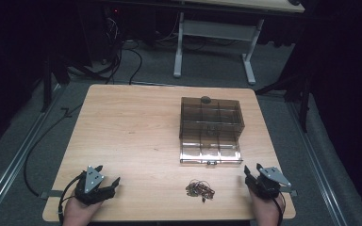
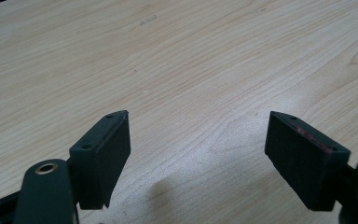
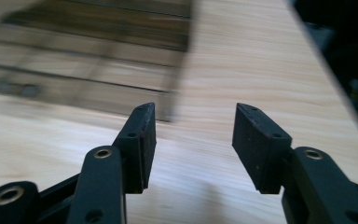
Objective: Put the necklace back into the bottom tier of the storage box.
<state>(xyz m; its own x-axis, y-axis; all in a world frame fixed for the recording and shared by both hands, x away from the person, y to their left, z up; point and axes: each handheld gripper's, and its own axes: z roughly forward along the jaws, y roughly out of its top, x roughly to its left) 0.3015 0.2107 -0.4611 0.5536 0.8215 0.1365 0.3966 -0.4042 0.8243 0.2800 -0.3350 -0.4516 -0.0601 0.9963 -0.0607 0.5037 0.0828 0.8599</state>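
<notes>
A smoky clear plastic compartment box [image 1: 211, 129] lies open on the wooden table [image 1: 132, 136], right of centre, its lid folded toward me. A small tangle of brown rubber bands [image 1: 200, 189] rests near the front edge. My left gripper [image 1: 107, 178] sits at the front left, held by a hand, jaws open over bare wood [image 2: 198, 130]. At the front right my right gripper [image 1: 252, 170] is open too, nothing between its jaws [image 3: 195, 126]. The box's near right corner [image 3: 98, 65] shows blurred just ahead of those jaws.
The table's right edge [image 3: 317, 65] runs close to the right gripper. Behind the table stand a white desk frame [image 1: 214, 42] and loose cables [image 1: 118, 56] on the grey floor.
</notes>
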